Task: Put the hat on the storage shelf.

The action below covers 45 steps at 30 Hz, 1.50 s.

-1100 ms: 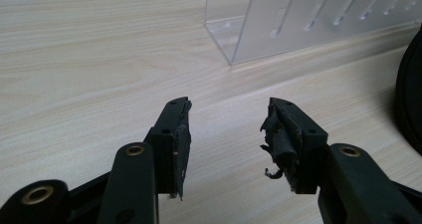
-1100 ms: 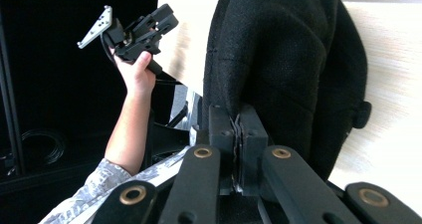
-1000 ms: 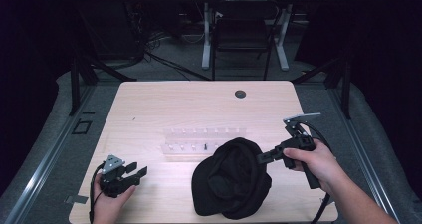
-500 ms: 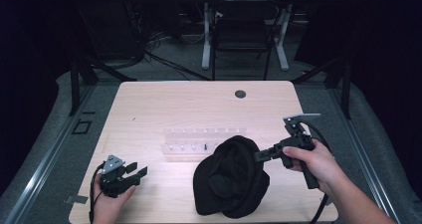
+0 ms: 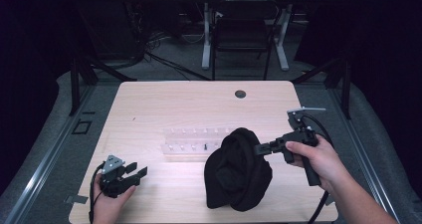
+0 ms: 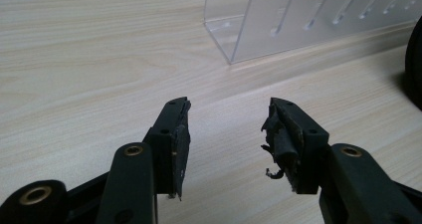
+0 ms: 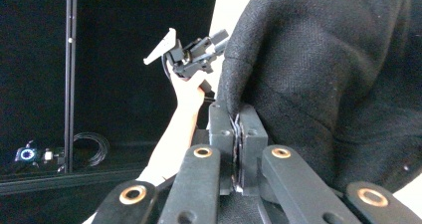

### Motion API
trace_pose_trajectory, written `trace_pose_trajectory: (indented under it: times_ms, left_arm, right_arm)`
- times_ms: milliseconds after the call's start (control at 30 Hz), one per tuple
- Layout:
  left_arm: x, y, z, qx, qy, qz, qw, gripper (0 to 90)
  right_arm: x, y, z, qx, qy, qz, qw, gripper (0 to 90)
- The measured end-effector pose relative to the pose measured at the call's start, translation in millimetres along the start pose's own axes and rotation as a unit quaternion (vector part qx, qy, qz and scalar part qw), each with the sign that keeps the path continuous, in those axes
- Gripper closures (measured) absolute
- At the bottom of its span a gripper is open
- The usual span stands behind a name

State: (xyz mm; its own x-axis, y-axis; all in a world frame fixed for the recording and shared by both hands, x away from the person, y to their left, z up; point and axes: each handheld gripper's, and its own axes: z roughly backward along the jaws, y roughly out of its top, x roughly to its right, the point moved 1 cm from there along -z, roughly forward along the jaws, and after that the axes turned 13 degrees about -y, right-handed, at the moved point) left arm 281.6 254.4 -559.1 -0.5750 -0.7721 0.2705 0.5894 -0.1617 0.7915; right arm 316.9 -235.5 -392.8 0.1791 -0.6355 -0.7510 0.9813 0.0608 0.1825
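While the right gripper [image 5: 259,149] pinches a fold of it, the black cloth [image 5: 238,170] stands as a soft, humped heap on the wooden table [image 5: 164,104], just in front of the clear plastic rack [image 5: 191,143] and touching that rack's right end. Its weave looks coarse and matte, like knitted wool, and it sags in rounded folds with a ridge running up toward the pinched edge. In the right gripper view the two black jaws are pressed together on a thin edge of the fabric, with no gap showing between them. The rack is transparent and slotted, with small pegs along its length; the tabletop is pale, fine-grained wood with a dark round hole [image 5: 240,93] behind the rack. Well to the left of the rack and nearer the person, the left gripper [image 5: 140,169] rests low over the table with its jaws spread apart and nothing between them; one pad [image 6: 279,143] is frayed. Compared with a second ago, the cloth's heap has been drawn slightly taller and narrower, while the left gripper has kept its spot.
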Motion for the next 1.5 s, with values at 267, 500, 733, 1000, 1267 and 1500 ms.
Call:
trace_pose_trajectory:
  times_ms: [267,500,733,1000,1267,1500]
  left_arm:
    - [-0.1,-0.2,-0.4,-0.001,0.0,-0.001,1.0,51.3]
    - [0.0,-0.2,-0.7,0.0,0.001,-0.001,1.0,51.3]
    - [0.3,-0.3,-1.1,-0.002,0.001,-0.001,1.0,51.0]
    - [-0.2,-0.7,-1.2,-0.001,0.001,0.0,1.0,50.6]
    - [-0.9,-0.7,-0.5,0.0,-0.002,0.002,1.0,50.1]
    - [-3.1,-0.9,0.6,-0.001,-0.007,0.007,0.9999,48.4]
  right_arm:
    - [-8.0,2.4,13.5,0.024,0.004,0.014,0.9996,88.5]
    - [-10.1,3.9,23.6,0.037,0.008,0.011,0.9992,88.5]
    - [-15.5,6.0,29.9,0.05,0.016,0.016,0.9985,88.5]
    - [-23.1,10.1,32.4,0.057,0.024,0.017,0.9979,88.5]
    - [-31.7,16.6,38.0,0.065,0.032,0.021,0.9972,88.5]
    - [-38.5,24.2,42.8,0.076,0.045,0.02,0.9959,88.5]
